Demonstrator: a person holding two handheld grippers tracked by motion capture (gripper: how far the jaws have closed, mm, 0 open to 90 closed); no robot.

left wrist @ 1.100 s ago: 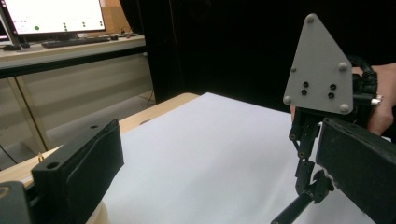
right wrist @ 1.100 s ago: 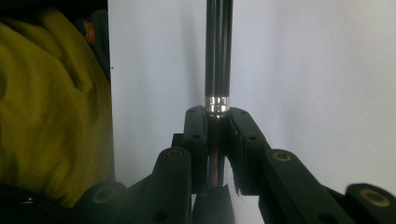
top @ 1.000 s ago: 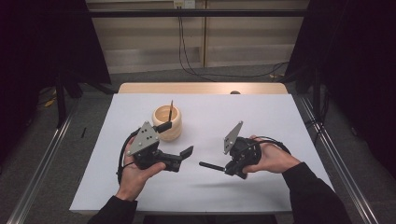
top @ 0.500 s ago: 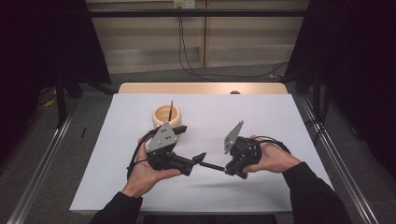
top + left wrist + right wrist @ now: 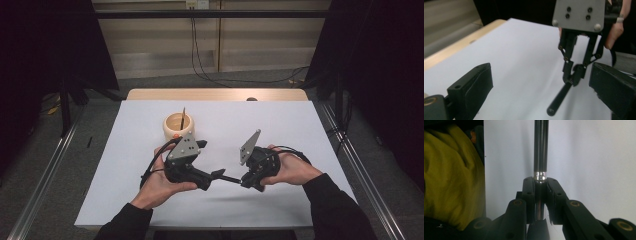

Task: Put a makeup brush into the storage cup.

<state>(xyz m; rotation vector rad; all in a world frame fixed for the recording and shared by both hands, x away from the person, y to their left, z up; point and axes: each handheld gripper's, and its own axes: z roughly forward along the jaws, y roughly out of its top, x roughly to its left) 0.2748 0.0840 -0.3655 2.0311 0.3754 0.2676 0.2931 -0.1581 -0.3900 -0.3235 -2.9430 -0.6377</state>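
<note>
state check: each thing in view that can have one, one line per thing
Right gripper: shut on the pen.
Pen: black, gripped at one end, free end toward the left gripper.
Left gripper: open, jaws either side of the pen, not touching; just been closing.
Wooden cup: upright, thin stick inside.

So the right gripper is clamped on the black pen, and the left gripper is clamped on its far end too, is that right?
Not quite. The right gripper is clamped on the black pen, but the left gripper is open: the left gripper view shows its jaws wide apart on either side of the pen's far end, not touching it.
</note>
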